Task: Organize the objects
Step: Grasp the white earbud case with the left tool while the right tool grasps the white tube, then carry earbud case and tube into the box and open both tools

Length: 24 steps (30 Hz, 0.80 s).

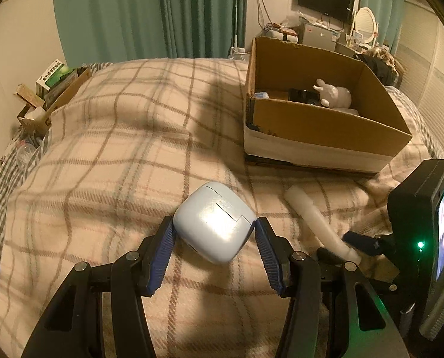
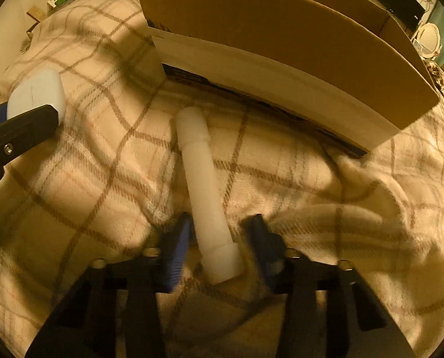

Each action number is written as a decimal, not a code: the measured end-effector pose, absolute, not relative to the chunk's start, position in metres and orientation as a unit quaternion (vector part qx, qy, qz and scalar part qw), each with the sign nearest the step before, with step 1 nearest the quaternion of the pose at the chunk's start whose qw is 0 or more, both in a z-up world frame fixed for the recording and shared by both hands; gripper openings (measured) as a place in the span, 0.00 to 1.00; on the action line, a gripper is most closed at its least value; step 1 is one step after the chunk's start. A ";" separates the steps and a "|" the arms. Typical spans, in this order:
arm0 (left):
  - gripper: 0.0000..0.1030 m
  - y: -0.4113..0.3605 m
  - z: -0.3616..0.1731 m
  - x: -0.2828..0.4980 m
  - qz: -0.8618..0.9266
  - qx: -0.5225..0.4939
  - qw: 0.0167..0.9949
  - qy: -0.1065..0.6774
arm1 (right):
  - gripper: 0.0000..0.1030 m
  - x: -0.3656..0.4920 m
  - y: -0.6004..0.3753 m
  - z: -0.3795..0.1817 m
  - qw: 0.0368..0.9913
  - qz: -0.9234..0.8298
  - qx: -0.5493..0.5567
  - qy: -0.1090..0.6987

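Bed surface, plaid blanket (image 1: pixel 117 155), soft and rumpled, folds bunched toward the right side. Wide open blanket to the left of the box (image 1: pixel 320 125); bed edge drops off left, where cartons (image 1: pixel 52 83) pile against the wall.

Box: one, cardboard, open-topped, white band along its lower front wall, dark tape at the near left corner. It sits on the blanket ahead and to the right. Inside: one white rabbit-shaped figure (image 1: pixel 335 94), something dark beside it, a small bluish item at the left wall; the rest can't be made out.

Left gripper (image 1: pixel 214 232): jaws spread around one pale blue case (image 1: pixel 214 226), rounded, glossy, with a stepped seam across its top. Ribbed blue pads (image 1: pixel 165 244) sit at both sides of the case; left pad touches it, right pad looks just at its corner. Firm grip or not, can't tell. Case rests on the blanket, clear of the box.

Right gripper (image 2: pixel 219 238): jaws apart, straddling the near end of one white tube (image 2: pixel 199 185), matte, cylindrical, with a wider collar at each end. Visible gaps on both sides between pads and tube. Tube lies on the blanket, far end pointing at the box front, short of it.

Between case and tube: bare blanket.
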<state>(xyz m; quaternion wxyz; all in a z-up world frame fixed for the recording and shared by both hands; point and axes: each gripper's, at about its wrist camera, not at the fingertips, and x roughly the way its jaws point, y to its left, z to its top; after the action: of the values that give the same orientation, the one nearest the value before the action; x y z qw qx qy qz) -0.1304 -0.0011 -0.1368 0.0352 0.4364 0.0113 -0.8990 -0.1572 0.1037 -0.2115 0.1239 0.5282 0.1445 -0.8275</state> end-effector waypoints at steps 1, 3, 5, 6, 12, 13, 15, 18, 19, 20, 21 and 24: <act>0.54 0.000 -0.136 -0.129 -0.900 0.435 0.034 0.012 | 0.26 -0.155 0.104 -0.210 0.123 -0.829 0.526 0.144; 0.54 0.002 -0.133 -0.124 -0.901 0.432 0.034 0.008 | 0.22 -0.151 0.105 -0.207 0.120 -0.834 0.518 0.147; 0.54 0.006 -0.130 -0.120 -0.903 0.428 0.034 0.002 | 0.18 -0.143 0.105 -0.199 0.115 -0.843 0.502 0.155; 0.54 0.007 -0.127 -0.117 -0.904 0.425 0.034 -0.002 | 0.17 -0.139 0.105 -0.195 0.111 -0.848 0.494 0.159; 0.54 0.008 -0.112 -0.102 -0.909 0.416 0.031 0.000 | 0.17 -0.107 0.110 -0.157 0.104 -0.873 0.447 0.164; 0.54 0.006 -0.110 -0.100 -0.909 0.416 0.030 0.004 | 0.16 -0.104 0.114 -0.150 0.102 -0.877 0.439 0.164; 0.54 0.004 -0.101 -0.096 -0.911 0.411 0.029 0.010 | 0.16 -0.095 0.122 -0.132 0.097 -0.888 0.421 0.159; 0.54 0.003 -0.086 -0.090 -0.917 0.398 0.030 0.011 | 0.16 -0.085 0.128 -0.113 0.095 -0.900 0.401 0.141; 0.54 0.003 -0.081 -0.089 -0.918 0.395 0.028 0.013 | 0.16 -0.086 0.130 -0.105 0.095 -0.905 0.393 0.134; 0.54 0.004 -0.075 -0.088 -0.920 0.392 0.025 0.015 | 0.16 -0.086 0.135 -0.100 0.095 -0.908 0.387 0.131; 0.54 0.005 -0.070 -0.088 -0.921 0.388 0.023 0.015 | 0.16 -0.084 0.138 -0.090 0.096 -0.912 0.379 0.126; 0.54 0.009 -0.053 -0.087 -0.926 0.376 0.017 0.010 | 0.16 -0.083 0.140 -0.063 0.105 -0.920 0.364 0.105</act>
<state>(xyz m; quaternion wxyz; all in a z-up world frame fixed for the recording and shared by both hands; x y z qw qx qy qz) -0.0871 0.0092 -0.0532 0.0169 0.3761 0.0103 -0.9264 -0.0825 0.1396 -0.0630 0.1048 0.3635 0.1049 -0.9197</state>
